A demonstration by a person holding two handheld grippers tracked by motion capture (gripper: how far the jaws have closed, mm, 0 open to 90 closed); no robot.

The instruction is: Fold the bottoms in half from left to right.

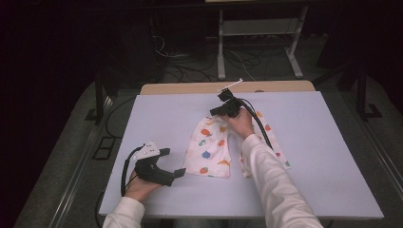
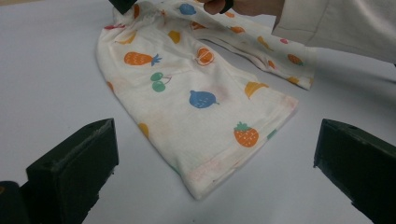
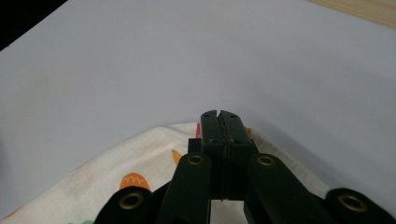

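Table: a big pale lavender-white board (image 1: 332, 156) fills the middle of the room's floor, with a strip of wooden edge at its far side.

Garment: a small pair of white shorts with fruit prints (image 1: 209, 152) lies in the centre of the board, its 2 legs pointing back toward the person and the waistband at the far end. From the left gripper view the shorts (image 2: 196, 107) show a pineapple, cherries, a blue fruit and a strawberry, with the nearer leg flat on the board.

Right arm: a white sleeve (image 1: 271, 180) reaches across the farther leg of the shorts up to the waistband.

Right gripper: the right gripper (image 1: 219, 111) sits at the waistband, jaws clamped tight together; in the right gripper view the right gripper (image 3: 219, 122) has its tips pressed flat with the edge of the cloth pinched at them, fabric gathered just below.

Left gripper: the left gripper (image 1: 173, 164) rests low on the board at the near left, just beside the hem of the nearer leg, jaws spread wide with nothing between them.
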